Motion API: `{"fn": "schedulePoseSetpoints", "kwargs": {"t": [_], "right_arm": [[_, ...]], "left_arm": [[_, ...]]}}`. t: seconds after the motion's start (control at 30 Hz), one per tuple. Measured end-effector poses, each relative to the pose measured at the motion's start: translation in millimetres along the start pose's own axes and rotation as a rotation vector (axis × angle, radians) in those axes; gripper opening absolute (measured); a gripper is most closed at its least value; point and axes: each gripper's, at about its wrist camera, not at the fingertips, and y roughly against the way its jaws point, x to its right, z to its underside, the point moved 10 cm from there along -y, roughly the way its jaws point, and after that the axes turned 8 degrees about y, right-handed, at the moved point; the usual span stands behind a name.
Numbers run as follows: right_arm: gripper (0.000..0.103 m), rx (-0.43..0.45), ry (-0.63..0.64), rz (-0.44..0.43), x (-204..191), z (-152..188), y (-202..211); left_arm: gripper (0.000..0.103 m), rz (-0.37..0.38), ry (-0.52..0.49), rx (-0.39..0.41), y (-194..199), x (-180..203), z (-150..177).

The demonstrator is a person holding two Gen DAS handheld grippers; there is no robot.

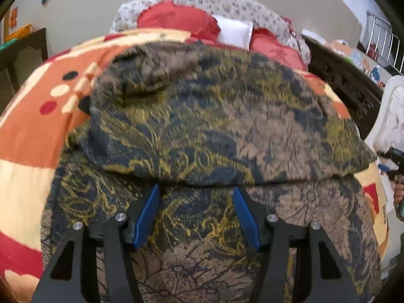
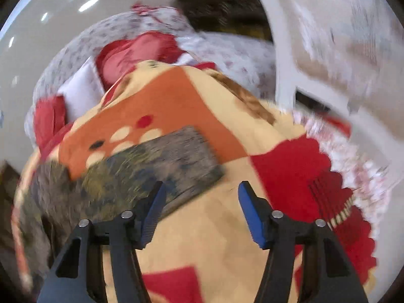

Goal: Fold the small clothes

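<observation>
A brown, navy and yellow patterned garment (image 1: 222,126) lies on the orange, cream and red blanket (image 1: 32,131), its far part folded over toward me with the fold edge just past my fingers. My left gripper (image 1: 196,192) is open and empty, hovering over the garment's near layer. In the right wrist view, which is blurred, the same garment (image 2: 151,166) lies to the left on the blanket (image 2: 207,227). My right gripper (image 2: 202,186) is open and empty above bare blanket, beside the garment's right corner.
Red pillows (image 1: 176,20) and a white pillow (image 1: 234,31) lie at the bed's head against a floral cover. A dark wooden bed frame (image 1: 346,83) runs along the right. A white chair (image 2: 285,50) stands beside the bed. The other gripper (image 1: 396,161) shows at the right edge.
</observation>
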Motion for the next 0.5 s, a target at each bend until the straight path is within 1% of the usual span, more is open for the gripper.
{"fn": "schedulePoseSetpoints", "kwargs": {"t": [0.03,0.17,0.2,0.23,0.3,0.37,0.43,0.5], "right_arm": [[0.052,-0.006,-0.033,-0.028,5,-2,-5],[0.049,0.009,-0.114,-0.132,12,-5,-20],[0.045,0.031,-0.141,-0.158,14,-9,-22],[0.039,0.040,-0.168,-0.179,16,-10,-25],[0.033,0.053,-0.216,-0.215,19,-13,-30],[0.030,0.054,-0.227,-0.231,19,-15,-32],[0.028,0.066,-0.205,-0.249,16,-17,-25],[0.027,0.069,-0.185,-0.290,6,-19,-20]], "left_arm": [[0.068,-0.010,0.012,-0.013,-4,-3,1],[0.068,-0.011,0.020,-0.012,-6,-5,2],[0.068,-0.018,0.015,-0.012,-6,-5,2],[0.069,-0.023,0.012,-0.011,-5,-5,2],[0.069,-0.028,0.009,-0.011,-4,-5,3],[0.069,-0.029,0.010,-0.011,-5,-6,3],[0.069,-0.031,0.009,-0.011,-5,-6,4],[0.069,-0.036,0.006,-0.011,-5,-5,4]]}}
